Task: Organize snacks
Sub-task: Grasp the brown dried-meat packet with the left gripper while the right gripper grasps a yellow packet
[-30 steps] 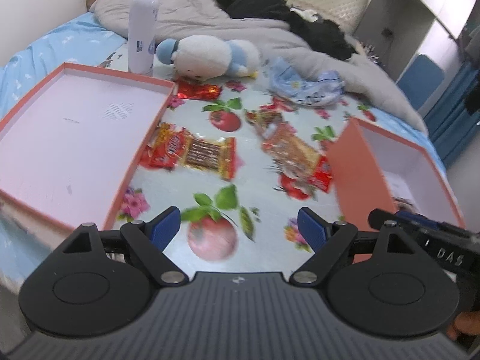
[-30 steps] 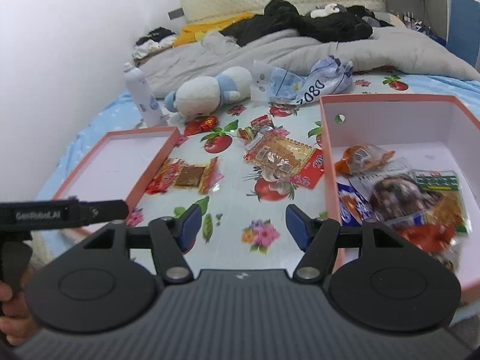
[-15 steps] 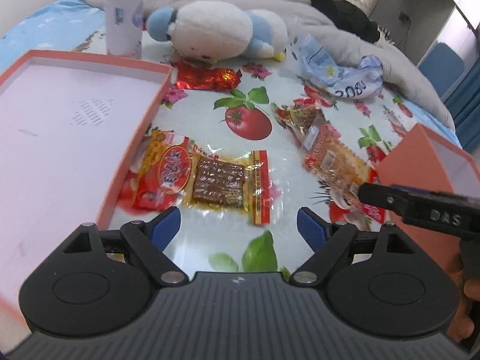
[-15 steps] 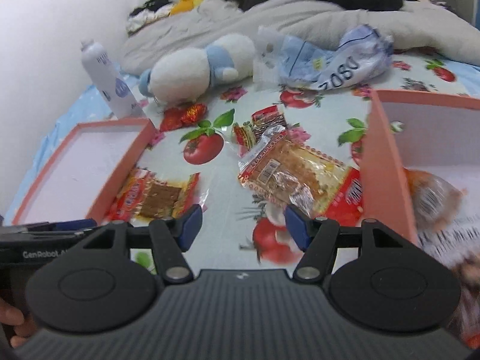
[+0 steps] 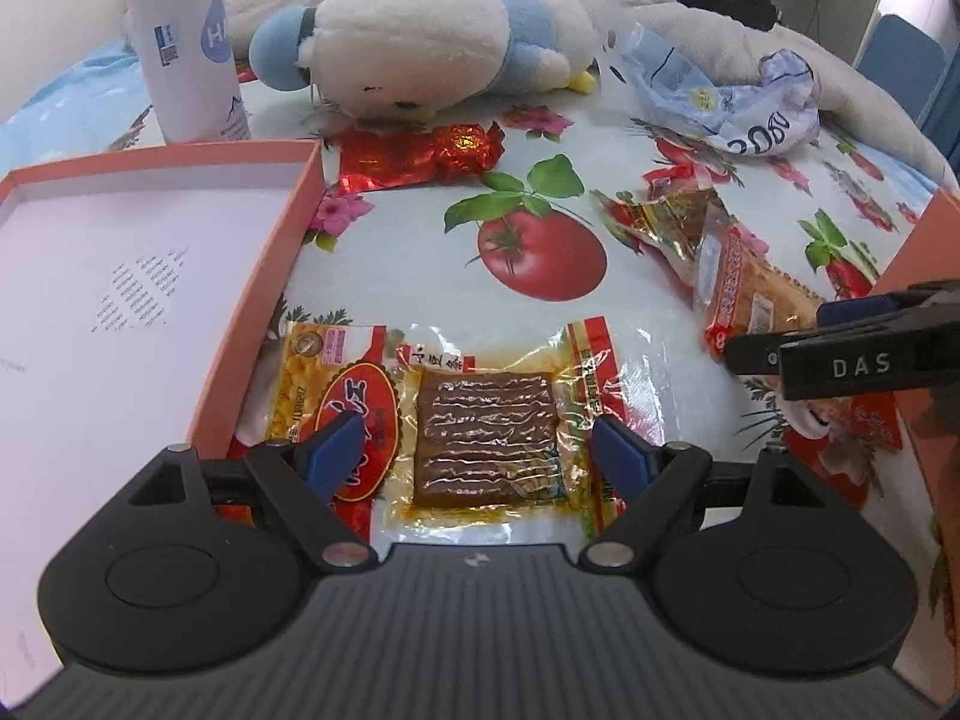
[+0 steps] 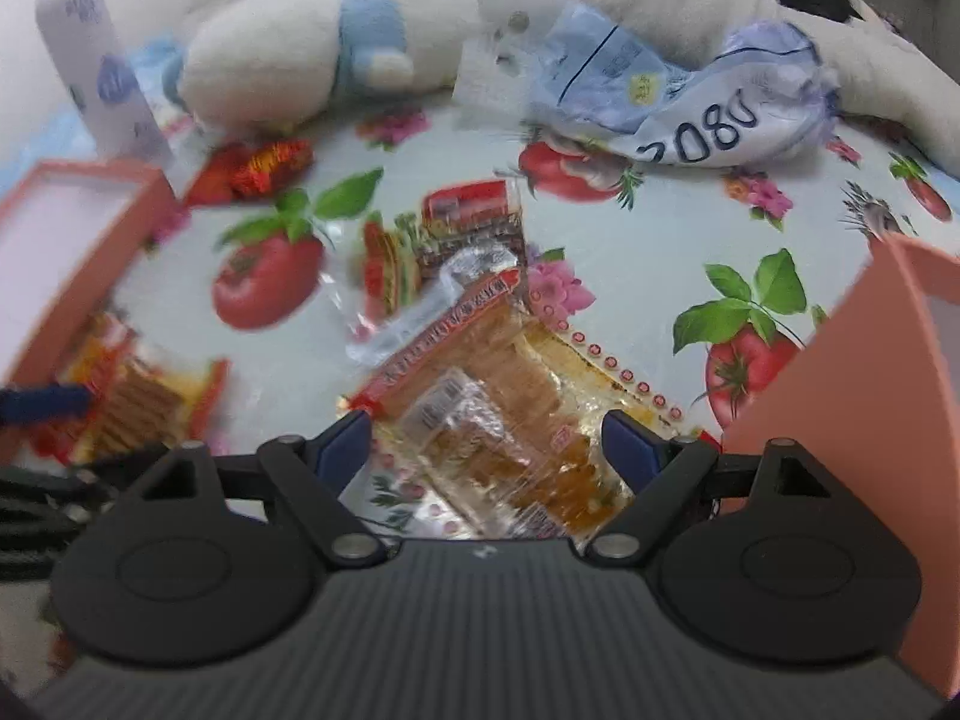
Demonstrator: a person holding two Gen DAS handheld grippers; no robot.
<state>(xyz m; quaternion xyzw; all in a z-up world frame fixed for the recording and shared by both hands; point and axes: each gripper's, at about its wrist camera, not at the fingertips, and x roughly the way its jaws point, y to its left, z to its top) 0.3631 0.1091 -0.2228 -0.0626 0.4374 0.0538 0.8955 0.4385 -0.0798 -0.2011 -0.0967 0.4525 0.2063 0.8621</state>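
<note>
**A:** Where are your tongs?

**B:** Your left tongs (image 5: 474,450) hover open over the tofu pack (image 5: 480,438), which lies flat on the bed just beside the lid (image 5: 258,312). Your right tongs (image 6: 486,438) gape open above the cracker pack (image 6: 510,420), near the box (image 6: 840,390).

**A:** Which step?

**B:** Reaching, likely. Next, lower and pinch each wrapper. Keep off the lid's wall at left; open cloth (image 5: 390,276) lies ahead.

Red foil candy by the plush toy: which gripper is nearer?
Left. The left gripper sits over the brown snack packet, below the red foil candy. The right gripper is further right.
</note>
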